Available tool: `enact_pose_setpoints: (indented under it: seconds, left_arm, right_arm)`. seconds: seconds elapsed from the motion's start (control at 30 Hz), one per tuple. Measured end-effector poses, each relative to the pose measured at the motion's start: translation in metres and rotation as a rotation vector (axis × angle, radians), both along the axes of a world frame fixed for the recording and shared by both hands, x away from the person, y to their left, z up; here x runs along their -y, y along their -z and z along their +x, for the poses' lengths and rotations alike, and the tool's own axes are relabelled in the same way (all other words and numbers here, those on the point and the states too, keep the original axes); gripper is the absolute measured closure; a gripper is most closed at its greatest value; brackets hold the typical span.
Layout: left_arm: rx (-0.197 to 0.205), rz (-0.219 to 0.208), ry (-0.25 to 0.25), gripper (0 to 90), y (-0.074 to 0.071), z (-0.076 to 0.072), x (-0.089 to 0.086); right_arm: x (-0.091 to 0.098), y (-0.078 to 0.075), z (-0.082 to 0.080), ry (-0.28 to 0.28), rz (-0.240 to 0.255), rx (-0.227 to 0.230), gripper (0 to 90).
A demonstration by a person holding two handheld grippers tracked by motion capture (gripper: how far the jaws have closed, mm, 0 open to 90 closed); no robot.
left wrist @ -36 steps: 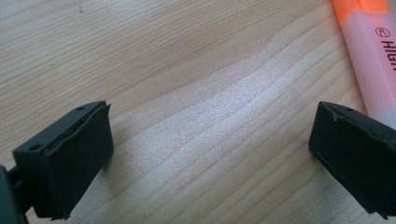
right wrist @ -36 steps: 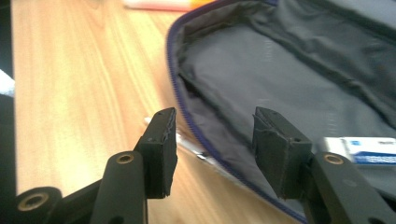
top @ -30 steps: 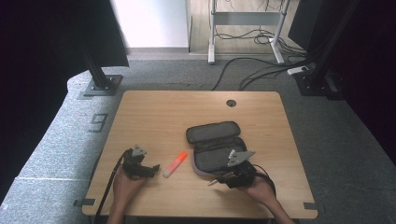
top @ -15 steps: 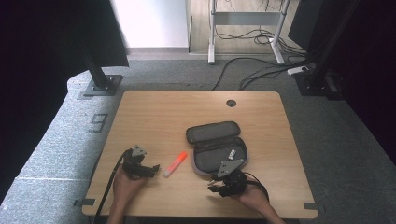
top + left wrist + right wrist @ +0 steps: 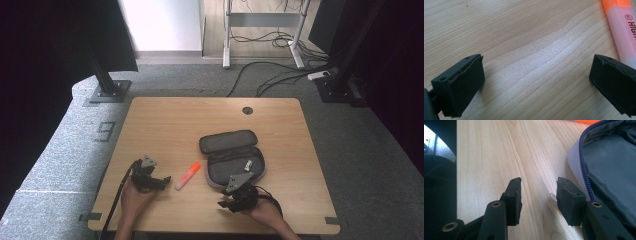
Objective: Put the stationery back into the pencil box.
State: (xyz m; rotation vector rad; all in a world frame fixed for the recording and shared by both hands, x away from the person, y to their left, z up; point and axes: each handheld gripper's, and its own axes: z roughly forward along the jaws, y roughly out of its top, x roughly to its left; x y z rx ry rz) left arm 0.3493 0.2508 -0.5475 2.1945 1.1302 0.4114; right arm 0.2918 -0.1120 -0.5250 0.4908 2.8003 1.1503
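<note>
A dark grey zip case [image 5: 232, 157] lies open on the wooden table [image 5: 175, 120], right of centre. An orange highlighter [image 5: 187, 176] lies just left of it. My left gripper [image 5: 164, 181] rests on the wood with its jaws wide open, tips pointing at the highlighter. In the left gripper view the highlighter [image 5: 624, 32] lies beside the right jaw of the left gripper [image 5: 536, 82], outside the gap. My right gripper [image 5: 225, 202] is near the front edge, below the case. Its jaws have just been closing. The right gripper [image 5: 539, 187] is open over bare wood, with the case [image 5: 609, 157] to its right.
A round cable hole [image 5: 247, 110] sits at the table's far edge. A small white label [image 5: 246, 164] shows inside the case. The table's front edge [image 5: 456, 170] runs close to the left jaw in the right gripper view. Cables and stand feet [image 5: 107, 92] lie on the floor beyond.
My right gripper has moved off the case's near side toward the table's front edge and slightly left. The left gripper, highlighter and case have stayed put.
</note>
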Motion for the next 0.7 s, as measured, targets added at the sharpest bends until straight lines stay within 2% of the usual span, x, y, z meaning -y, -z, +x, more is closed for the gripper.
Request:
enact_pose_setpoints:
  seconds: [0.2, 0.43, 0.6, 0.7]
  left_arm:
    - [0.000, 0.000, 0.000, 0.0, 0.0000, 0.0000, 0.0000]
    - [0.000, 0.000, 0.000, 0.0, 0.0000, 0.0000, 0.0000]
    - [0.000, 0.000, 0.000, 0.0, 0.0000, 0.0000, 0.0000]
    - [0.000, 0.000, 0.000, 0.0, 0.0000, 0.0000, 0.0000]
  right_arm:
    - [-0.0039, 0.0034, 0.0007, -0.005, -0.010, -0.011, 54.3]
    - [0.0000, 0.0057, -0.0044, -0.002, -0.007, -0.025, 53.9]
    - [0.0006, 0.0036, -0.0048, 0.003, -0.003, -0.011, 52.5]
    - [-0.0034, 0.0042, -0.0025, 0.005, -0.014, 0.009, 48.4]
